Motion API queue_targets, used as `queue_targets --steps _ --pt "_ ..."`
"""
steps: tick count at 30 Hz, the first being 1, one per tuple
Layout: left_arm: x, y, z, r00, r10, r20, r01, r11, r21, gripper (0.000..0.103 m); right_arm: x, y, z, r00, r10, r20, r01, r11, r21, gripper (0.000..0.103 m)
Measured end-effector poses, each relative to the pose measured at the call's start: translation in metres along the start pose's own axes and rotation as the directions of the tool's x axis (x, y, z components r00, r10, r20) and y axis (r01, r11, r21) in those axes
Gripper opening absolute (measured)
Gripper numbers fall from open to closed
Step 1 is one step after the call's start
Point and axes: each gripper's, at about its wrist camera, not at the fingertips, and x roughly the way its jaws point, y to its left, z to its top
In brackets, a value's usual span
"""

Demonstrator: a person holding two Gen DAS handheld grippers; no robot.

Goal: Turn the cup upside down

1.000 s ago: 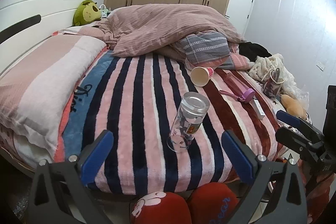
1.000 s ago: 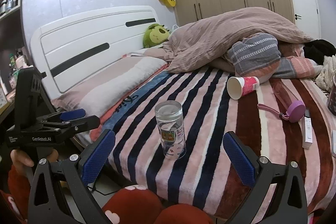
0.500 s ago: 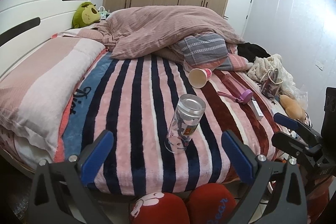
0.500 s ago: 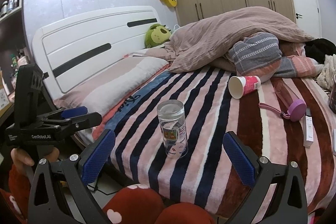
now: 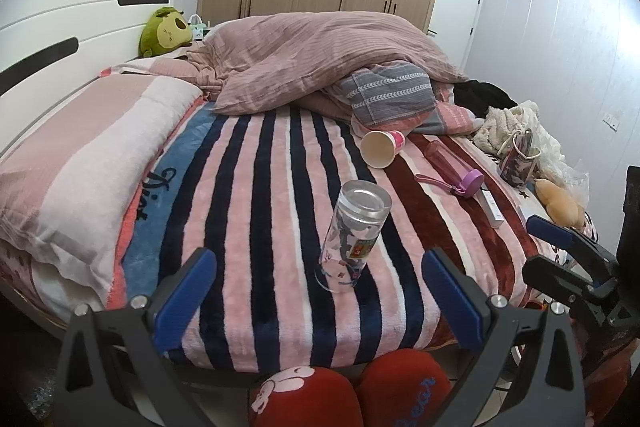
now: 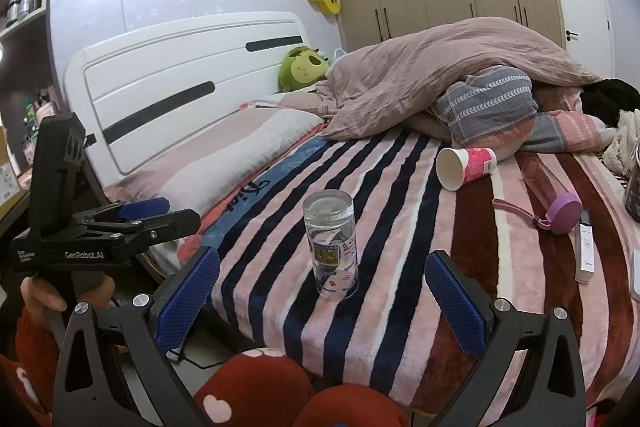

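Two grippers are in play and both stand with jaws spread wide, holding nothing: the left gripper [image 5: 320, 281] and the right gripper [image 6: 324, 291] each frame the glass cup [image 5: 352, 233] at centre frame, short of contact. The cup stands on the striped blanket [image 5: 256, 187], near the bed's front edge, leaning slightly in the left view and upright in the right view [image 6: 331, 247]; which end is the mouth cannot be told with certainty. Judged procedure: advance one gripper until the pads straddle the mid-body, close squarely on the printed band, lift clear of the pile, rotate about the wrist axis, then set down vertically. Soft blanket gives unstable footing; release only once the cup is settled. Clearance: open striped surface lies left of and beyond the cup. At right of frame, the paper cup [image 5: 380, 149], purple bottle [image 5: 452, 171] and white remote [image 5: 492, 205] lie well apart from it. Keep the lift away from the front edge at lower frame.
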Motion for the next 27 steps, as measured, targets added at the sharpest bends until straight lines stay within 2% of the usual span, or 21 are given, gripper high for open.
queue_targets --steps 27 --pt "-0.0079 -0.0026 0.0036 1.0 -0.009 0.008 0.009 1.0 0.016 0.102 -0.0041 -0.003 -0.0004 1.0 -0.003 -0.002 0.003 1.0 -0.001 0.103"
